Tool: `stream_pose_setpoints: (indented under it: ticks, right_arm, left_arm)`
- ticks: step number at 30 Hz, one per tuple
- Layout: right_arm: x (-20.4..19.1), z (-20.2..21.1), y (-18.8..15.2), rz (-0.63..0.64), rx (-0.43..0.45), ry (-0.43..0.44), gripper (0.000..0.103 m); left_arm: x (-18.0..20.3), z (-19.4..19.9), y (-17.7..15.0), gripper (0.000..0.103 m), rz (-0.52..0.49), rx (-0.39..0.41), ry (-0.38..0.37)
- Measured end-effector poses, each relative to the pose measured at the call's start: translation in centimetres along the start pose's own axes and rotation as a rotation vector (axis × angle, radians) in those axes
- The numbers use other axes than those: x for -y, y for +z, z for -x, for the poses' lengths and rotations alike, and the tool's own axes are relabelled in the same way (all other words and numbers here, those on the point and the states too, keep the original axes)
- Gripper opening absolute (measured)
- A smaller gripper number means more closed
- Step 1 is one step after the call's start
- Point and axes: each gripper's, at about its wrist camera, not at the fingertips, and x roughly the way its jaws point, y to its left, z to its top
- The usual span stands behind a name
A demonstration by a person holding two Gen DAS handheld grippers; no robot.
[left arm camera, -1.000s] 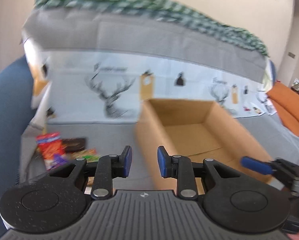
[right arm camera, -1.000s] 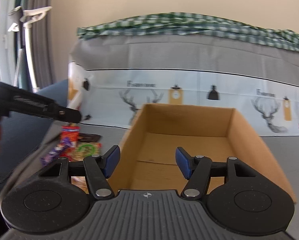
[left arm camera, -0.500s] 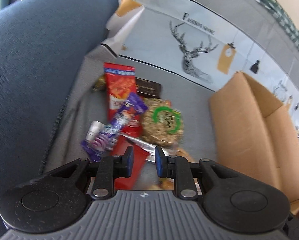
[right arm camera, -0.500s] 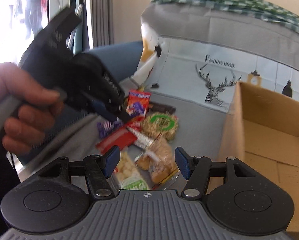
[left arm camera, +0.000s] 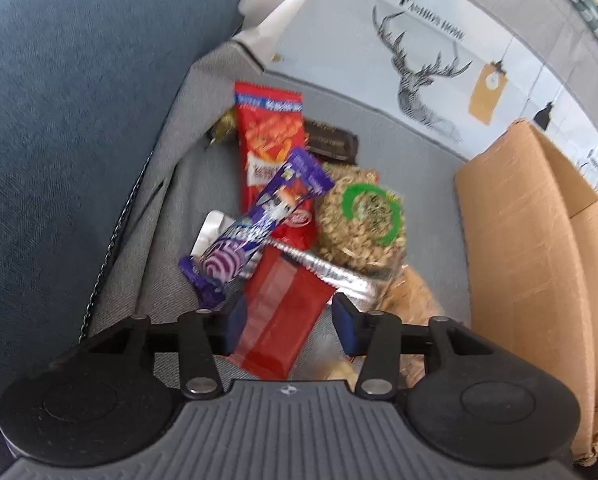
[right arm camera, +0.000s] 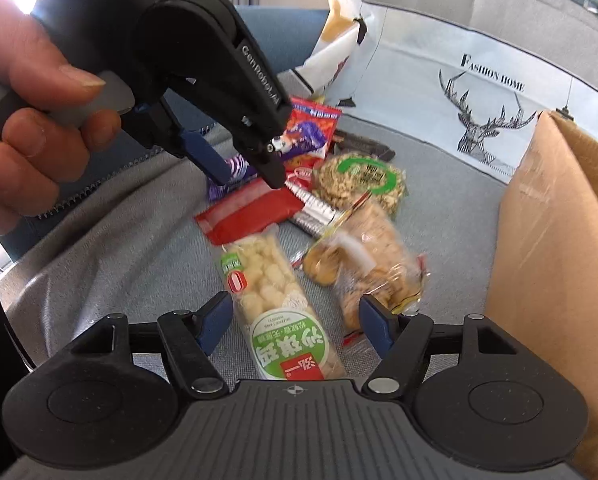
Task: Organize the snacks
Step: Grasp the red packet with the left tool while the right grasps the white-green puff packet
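So, left gripper (left arm camera: 285,316) opening, jaws straddling the red wrapper (left arm camera: 277,312) in the snack pile. Right gripper (right arm camera: 295,322) opening too, puffed-corn pack (right arm camera: 277,312) between its jaws untouched, cardboard box (right arm camera: 555,248) just right.

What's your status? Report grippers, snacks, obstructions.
Left gripper opening over the red packet, nothing gripped. Right gripper opening over the puffed-snack pack. Cardboard box empty-side right; pile overlapping.
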Motion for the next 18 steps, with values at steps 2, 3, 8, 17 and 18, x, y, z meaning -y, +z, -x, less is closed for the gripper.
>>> stream_pose_setpoints:
  ticks: [2, 3, 8, 17, 18]
  right_arm:
    - [0.0, -0.4, -0.2, -0.002, -0.018, -0.003, 0.072]
    - [0.1, -0.7, -0.2, -0.004, -0.027, -0.005, 0.072]
    - [0.1, -1.3, -0.3, -0.013, -0.049, 0.024, 0.053]
    - [0.1, 0.5, 0.0, 0.004, -0.029, 0.047, 0.037]
    - [0.2, 0.8, 0.1, 0.000, -0.029, 0.050, 0.037]
  left_arm:
    - [-0.2, -0.3, 0.0, 0.052, 0.012, -0.013, 0.009]
    - [-0.3, -0.4, 0.1, 0.053, 0.020, -0.018, 0.010]
    - [-0.6, -0.8, 0.2, 0.060, 0.046, -0.041, 0.022]
    - [0.8, -2.0, 0.2, 0.066, 0.007, -0.061, 0.072]
    - [1.1, -2.2, 0.1, 0.066, -0.016, -0.059, 0.090]
